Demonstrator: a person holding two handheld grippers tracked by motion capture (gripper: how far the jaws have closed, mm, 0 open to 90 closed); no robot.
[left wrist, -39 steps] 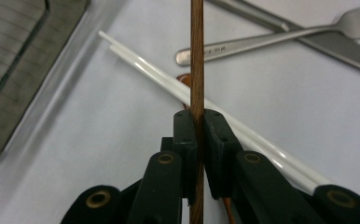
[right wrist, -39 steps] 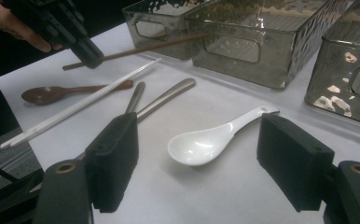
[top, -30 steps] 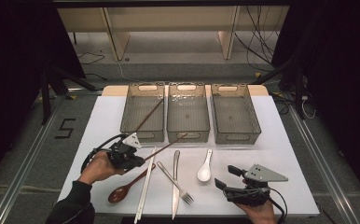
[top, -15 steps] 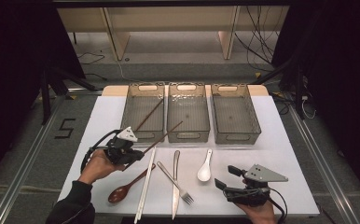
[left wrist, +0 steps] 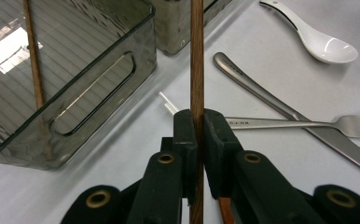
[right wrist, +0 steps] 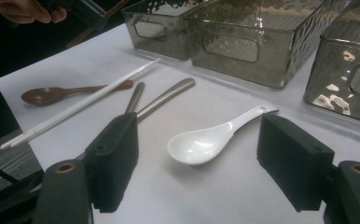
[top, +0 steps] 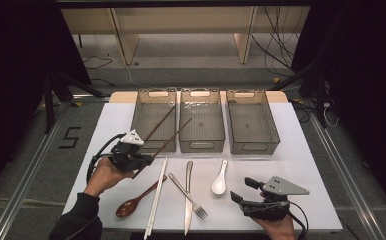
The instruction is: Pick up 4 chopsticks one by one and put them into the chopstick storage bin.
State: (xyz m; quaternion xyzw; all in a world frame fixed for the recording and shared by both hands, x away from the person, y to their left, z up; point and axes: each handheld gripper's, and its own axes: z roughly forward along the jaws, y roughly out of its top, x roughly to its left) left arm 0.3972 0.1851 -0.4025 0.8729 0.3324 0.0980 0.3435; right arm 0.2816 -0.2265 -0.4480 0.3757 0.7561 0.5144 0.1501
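From the high view, you are holding the left gripper [top: 143,161] at the near left of the white table [top: 301,165], pinching a brown chopstick [top: 173,138] whose far end is reaching up over the near wall of the middle bin [top: 202,145], while its mate [top: 159,123] is lying slanted in the left bin [top: 151,146]; I judge that if you are swinging it toward the left bin, the long free end could be knocking a rim and twisting out of the grip. In the left gripper view, your pads [left wrist: 186,130] are pressing together on the chopstick [left wrist: 197,56] low on its length, so it is running straight ahead, and such a short hold is leaving it likely to pivot. In the right gripper view, your right gripper [right wrist: 199,158] is hovering with jaws spread wide, gripping nothing, either side of the white spoon [right wrist: 206,140] on the table; lowering it carelessly could be nudging that spoon.
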